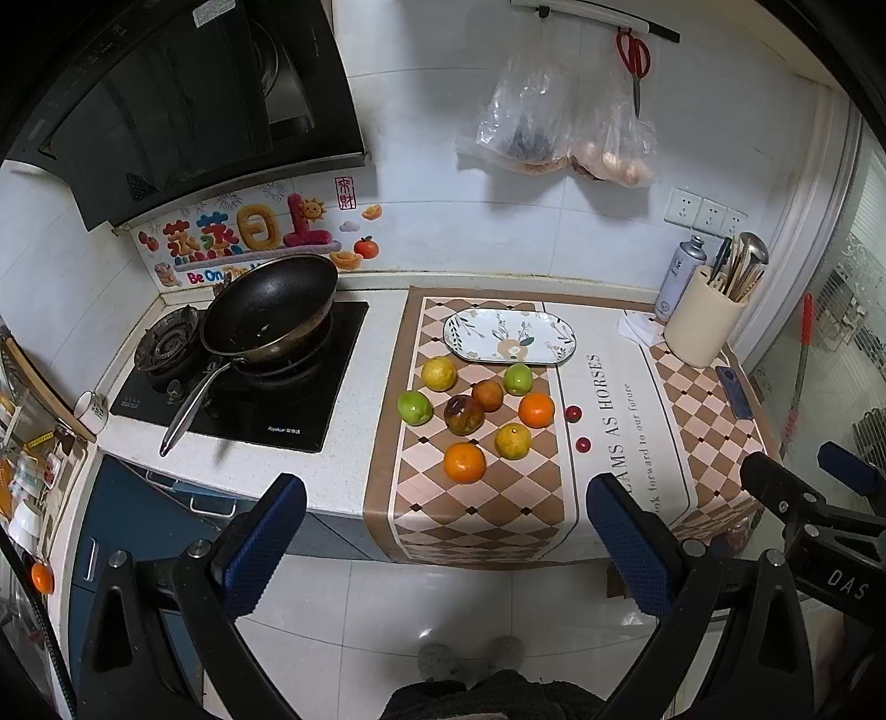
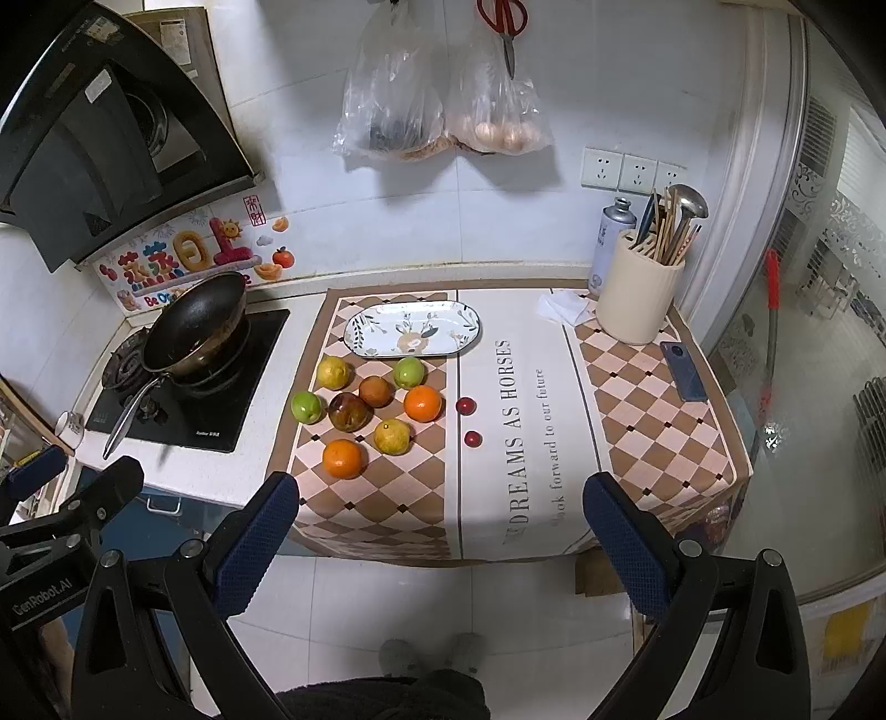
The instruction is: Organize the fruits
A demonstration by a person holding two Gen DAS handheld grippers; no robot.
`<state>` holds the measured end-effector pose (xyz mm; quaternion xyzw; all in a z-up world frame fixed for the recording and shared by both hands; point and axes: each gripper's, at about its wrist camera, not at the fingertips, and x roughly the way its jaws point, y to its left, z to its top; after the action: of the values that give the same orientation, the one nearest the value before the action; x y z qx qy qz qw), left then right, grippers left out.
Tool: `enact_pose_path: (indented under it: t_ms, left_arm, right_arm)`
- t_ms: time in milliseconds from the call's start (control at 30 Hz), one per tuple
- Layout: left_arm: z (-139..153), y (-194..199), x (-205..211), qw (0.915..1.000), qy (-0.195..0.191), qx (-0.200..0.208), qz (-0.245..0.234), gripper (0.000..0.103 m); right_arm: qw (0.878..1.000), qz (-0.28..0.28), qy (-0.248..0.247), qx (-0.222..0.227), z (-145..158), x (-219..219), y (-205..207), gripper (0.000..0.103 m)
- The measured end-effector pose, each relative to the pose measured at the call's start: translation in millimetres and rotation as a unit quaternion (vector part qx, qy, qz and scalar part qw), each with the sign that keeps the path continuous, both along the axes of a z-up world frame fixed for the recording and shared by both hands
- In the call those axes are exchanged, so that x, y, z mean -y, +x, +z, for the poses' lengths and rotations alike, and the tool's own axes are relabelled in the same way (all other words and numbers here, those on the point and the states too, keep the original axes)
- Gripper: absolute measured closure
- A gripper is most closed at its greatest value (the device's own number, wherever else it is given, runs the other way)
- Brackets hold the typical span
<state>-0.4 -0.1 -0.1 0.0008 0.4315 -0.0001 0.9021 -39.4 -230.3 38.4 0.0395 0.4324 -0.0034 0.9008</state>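
Note:
Several fruits lie loose on the checkered mat (image 1: 476,498): two oranges (image 1: 464,462) (image 1: 536,410), two green ones (image 1: 415,407) (image 1: 518,379), two yellow ones (image 1: 438,373) (image 1: 513,441), a dark brown one (image 1: 463,414) and two small red ones (image 1: 573,412). An oval flowered plate (image 1: 509,336) lies bare behind them. In the right wrist view the plate (image 2: 412,328) and the near orange (image 2: 343,458) show too. My left gripper (image 1: 443,543) and right gripper (image 2: 440,537) are both open and empty, held above the floor in front of the counter.
A black pan (image 1: 271,304) sits on the stove (image 1: 238,387) at the left. A utensil holder (image 2: 637,299), a spray can (image 2: 609,243) and a phone (image 2: 684,370) stand at the right of the counter. Bags (image 2: 437,94) and scissors (image 2: 501,22) hang on the wall.

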Motion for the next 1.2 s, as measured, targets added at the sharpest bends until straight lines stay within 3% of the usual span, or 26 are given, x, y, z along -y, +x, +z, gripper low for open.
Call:
enact_pose_path:
  t_ms: [333,400,1200]
  left_arm:
    - [-0.3,-2.4,-1.6,1.0,0.003,0.004,0.002,0.0]
    - [1.1,0.3,-0.2,0.9998,0.022,0.0,-0.001,0.0]
    - [0.4,-0.8,0.7,0.9997,0.023,0.0,0.0,0.0]
  right_arm:
    - [1.0,0.0,0.0,0.001,2.0,0.5,-0.8,0.0]
    - [1.0,0.0,0.0,0.001,2.0,0.3,-0.6,0.0]
    - [1.0,0.0,-0.001,0.002,1.3,-0.2,-3.6,0.0]
